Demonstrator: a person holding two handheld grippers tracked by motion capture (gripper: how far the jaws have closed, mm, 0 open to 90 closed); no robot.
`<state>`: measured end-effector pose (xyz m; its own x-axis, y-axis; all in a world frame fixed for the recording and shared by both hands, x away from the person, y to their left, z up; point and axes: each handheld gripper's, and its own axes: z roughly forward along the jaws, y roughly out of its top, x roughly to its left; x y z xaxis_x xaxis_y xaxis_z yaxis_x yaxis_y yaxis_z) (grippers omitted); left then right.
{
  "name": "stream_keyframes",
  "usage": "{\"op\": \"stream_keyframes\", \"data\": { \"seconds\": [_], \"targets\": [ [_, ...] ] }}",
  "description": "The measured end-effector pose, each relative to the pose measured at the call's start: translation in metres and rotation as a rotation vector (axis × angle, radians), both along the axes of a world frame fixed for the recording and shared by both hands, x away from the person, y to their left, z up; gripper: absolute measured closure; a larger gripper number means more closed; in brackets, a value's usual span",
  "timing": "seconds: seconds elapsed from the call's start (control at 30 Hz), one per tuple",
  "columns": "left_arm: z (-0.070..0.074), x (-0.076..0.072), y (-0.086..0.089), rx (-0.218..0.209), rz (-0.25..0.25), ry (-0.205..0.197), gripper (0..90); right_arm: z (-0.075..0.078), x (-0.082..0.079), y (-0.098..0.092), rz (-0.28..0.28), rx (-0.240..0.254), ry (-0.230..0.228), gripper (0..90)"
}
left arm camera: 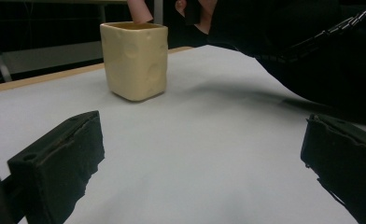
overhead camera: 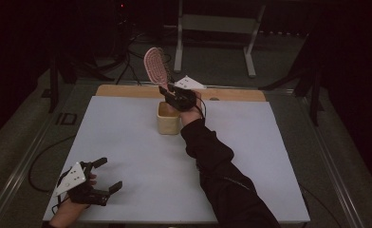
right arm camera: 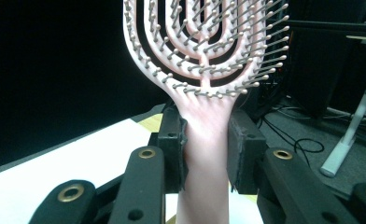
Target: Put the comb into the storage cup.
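R gripper (overhead camera: 171, 93) has the pink hairbrush (overhead camera: 154, 66) and it's up in the air, jaws clamped tight on the neck of the handle, one pad each side; right gripper view shows it plainly, brush (right arm camera: 204, 70) rising straight out from between the jaws, bristle head above them, handle running down below and out of frame. Long axis: near upright, head leaning a bit away and to the person's left in the high view.

Now the relation that matters: the cream cup (overhead camera: 168, 118) sits on the bench directly under the R jaws, w/ the handle end pointing down at it. Left gripper view catches a pink tip (left arm camera: 139, 10) at the cup's (left arm camera: 134, 59) open mouth, seemingly at or just inside the rim; can't tell if it touches the cup wall. So the cup lies below the jaws, along the brush's own axis. Looks like a straight up/down move, either seating the handle in the cup or clearing it; can't say which.

L gripper (overhead camera: 103, 175) is resting on the bench at the near L corner, jaws spread wide, nothing btwn them, well apart from the cup. R hand is by far the nearer one. Watch the tilt: a leaning handle could nudge the cup rim.
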<state>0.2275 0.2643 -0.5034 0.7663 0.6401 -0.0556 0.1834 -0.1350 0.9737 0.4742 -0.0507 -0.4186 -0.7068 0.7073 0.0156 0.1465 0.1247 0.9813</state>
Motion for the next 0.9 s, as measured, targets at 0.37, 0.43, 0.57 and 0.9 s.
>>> {"op": "stream_keyframes", "data": {
  "seconds": [0.37, 0.43, 0.57, 0.9],
  "targets": [
    [-0.001, 0.000, 0.000, 0.003, -0.001, 0.002, 0.0, -0.012, -0.006, -0.002, 0.045, 0.002, -0.006, 70.6],
    [-0.001, 0.000, 0.000, 0.000, -0.001, 0.003, 0.0, -0.015, -0.007, -0.003, 0.048, 0.001, -0.006, 70.6],
    [-0.002, 0.000, 0.000, 0.002, -0.002, 0.006, 0.0, -0.019, -0.009, -0.003, 0.058, -0.002, -0.006, 70.6],
    [-0.002, 0.001, 0.000, 0.003, -0.002, 0.008, 0.0, -0.025, -0.009, -0.007, 0.067, -0.017, 0.006, 70.3]
  ]
}}
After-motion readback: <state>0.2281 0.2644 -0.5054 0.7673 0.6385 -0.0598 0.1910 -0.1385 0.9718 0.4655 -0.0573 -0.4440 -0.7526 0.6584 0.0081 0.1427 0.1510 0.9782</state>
